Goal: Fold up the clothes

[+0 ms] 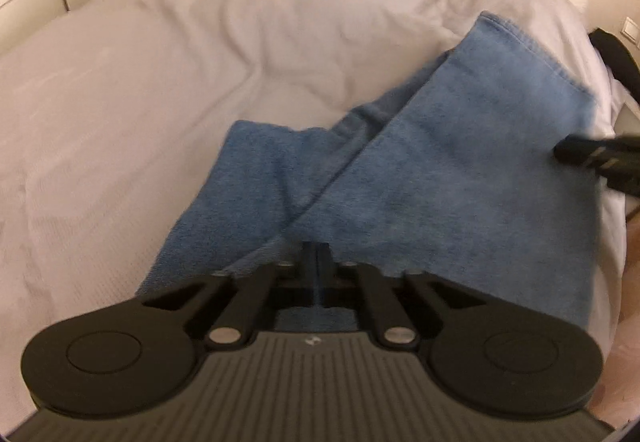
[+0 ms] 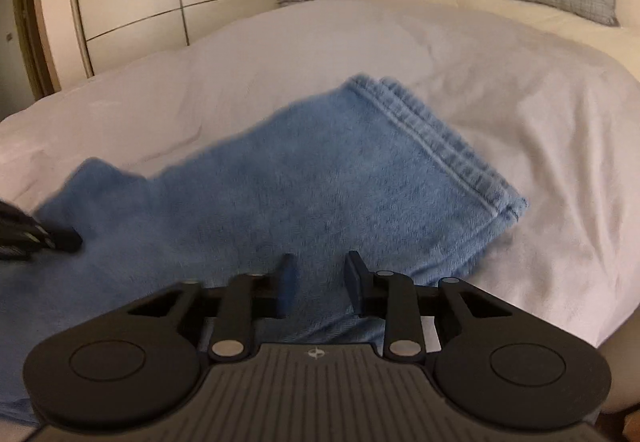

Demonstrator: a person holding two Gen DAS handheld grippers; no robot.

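Plainly, the blue towel (image 2: 304, 178) lies partly folded on the white bed (image 1: 120, 90), its stitched hem toward the pillows. Left tool (image 1: 318, 254) is clamped on the towel's near edge, while right tool (image 2: 320, 274) hovers over it with its fingers apart. No readable writing shows, only a small round emblem (image 2: 316, 353) on each tool body.

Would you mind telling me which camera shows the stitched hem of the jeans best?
The right wrist view: the hem sits mid-frame there, its stitching rows sharp against the white bedcover. The left wrist view shows the same hem only far off near the upper right, smaller and softer, with no stitching readable.
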